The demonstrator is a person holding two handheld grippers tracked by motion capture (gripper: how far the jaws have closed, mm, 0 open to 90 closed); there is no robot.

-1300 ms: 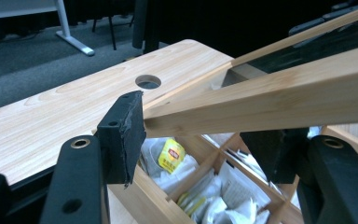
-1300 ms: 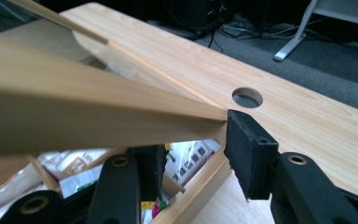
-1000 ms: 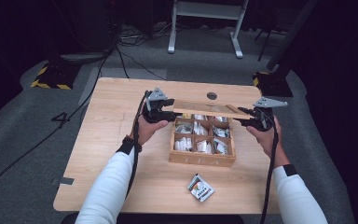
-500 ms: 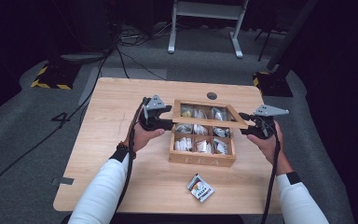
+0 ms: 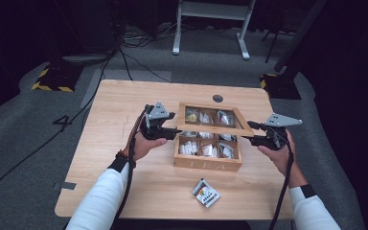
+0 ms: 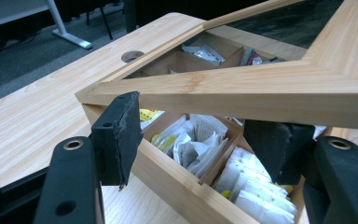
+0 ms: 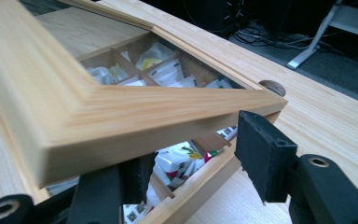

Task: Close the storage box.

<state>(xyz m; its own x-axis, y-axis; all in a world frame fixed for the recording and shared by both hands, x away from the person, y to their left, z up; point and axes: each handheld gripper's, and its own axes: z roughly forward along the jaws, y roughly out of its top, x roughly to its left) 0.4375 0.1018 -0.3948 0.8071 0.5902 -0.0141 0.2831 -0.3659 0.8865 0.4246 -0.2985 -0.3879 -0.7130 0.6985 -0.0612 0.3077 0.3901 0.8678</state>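
A wooden tea box (image 5: 208,165) with sachets in its compartments sits mid-table. Its framed, windowed lid (image 5: 211,128) hangs tilted low over it, hinged at the back. My left gripper (image 5: 175,132) is at the lid's left front corner. In the left gripper view its pads (image 6: 116,135) stand apart under the lid's front rail (image 6: 242,88), which lies over them unpinched. My right gripper (image 5: 249,134) is at the right front corner, and its jaws have just been opening. There the lid (image 7: 121,116) lies over the left jaw, and the right pad (image 7: 265,154) stands clear beside the corner.
A loose tea sachet (image 5: 206,192) lies on the table (image 5: 124,110) in front of the box. A round cable hole (image 5: 217,98) sits behind the box. Dark floor with cables and a white frame lies beyond the far edge.
The lid has swung down from nearly level with the grippers to a low tilt over the box. Both hands have come toward the near edge with it, the right one drawing outward.
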